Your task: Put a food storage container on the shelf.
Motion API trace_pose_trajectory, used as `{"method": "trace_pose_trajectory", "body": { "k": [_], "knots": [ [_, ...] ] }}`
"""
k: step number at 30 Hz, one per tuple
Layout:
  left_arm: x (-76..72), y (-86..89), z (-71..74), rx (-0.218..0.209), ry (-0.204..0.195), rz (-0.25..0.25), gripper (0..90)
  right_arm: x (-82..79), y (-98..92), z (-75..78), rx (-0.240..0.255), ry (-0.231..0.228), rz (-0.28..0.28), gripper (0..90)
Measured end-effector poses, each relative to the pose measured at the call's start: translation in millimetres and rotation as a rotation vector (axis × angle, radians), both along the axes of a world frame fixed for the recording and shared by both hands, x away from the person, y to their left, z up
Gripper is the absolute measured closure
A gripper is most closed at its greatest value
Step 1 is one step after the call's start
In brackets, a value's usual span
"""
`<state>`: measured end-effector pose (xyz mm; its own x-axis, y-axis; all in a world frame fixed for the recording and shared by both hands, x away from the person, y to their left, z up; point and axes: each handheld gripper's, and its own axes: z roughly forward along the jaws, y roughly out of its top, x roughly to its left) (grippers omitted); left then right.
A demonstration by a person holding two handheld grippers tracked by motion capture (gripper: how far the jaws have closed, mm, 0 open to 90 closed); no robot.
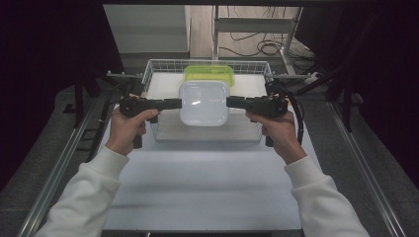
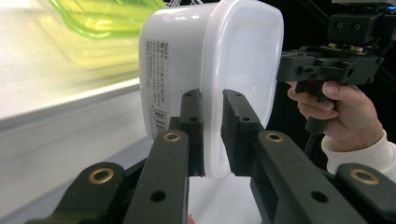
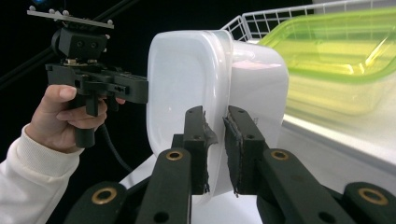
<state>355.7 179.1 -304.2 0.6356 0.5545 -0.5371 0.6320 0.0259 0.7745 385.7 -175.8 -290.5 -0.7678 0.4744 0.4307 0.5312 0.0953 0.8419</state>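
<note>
You have the white square plastic lidded box (image 1: 204, 103) pinched from both sides: the left gripper (image 1: 173, 103) has its fingers (image 2: 191, 123) clamped on the lid rim at 9 o'clock, the right gripper (image 1: 234, 102) at 3 o'clock. The box hangs over the white wire basket (image 1: 153, 69), in front of the green translucent plastic container (image 1: 209, 74). Keep both hands level and moving together; the rim looks thin, so it may slip.

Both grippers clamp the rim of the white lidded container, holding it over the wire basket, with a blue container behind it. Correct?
Not quite: the container behind is green, as the high view shows. Otherwise right: left gripper and right gripper clamp the white container over the wire basket.
</note>
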Motion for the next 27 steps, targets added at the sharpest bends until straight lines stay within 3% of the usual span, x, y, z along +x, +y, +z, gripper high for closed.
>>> {"method": "trace_pose_trajectory", "body": {
  "k": [9,21,27],
  "knots": [
    [13.0,-2.1,9.2,-0.003,-0.003,0.007,79.8,13.9,-1.4,5.6,0.007,0.0,-0.017,78.5],
    [33.3,-1.2,30.0,0.016,-0.031,0.022,79.6,32.3,2.5,27.6,0.003,-0.025,-0.031,78.6],
    [45.3,-0.8,39.6,0.004,-0.032,0.022,79.5,42.1,2.4,39.5,0.004,-0.031,-0.033,78.6]
  ]
}}
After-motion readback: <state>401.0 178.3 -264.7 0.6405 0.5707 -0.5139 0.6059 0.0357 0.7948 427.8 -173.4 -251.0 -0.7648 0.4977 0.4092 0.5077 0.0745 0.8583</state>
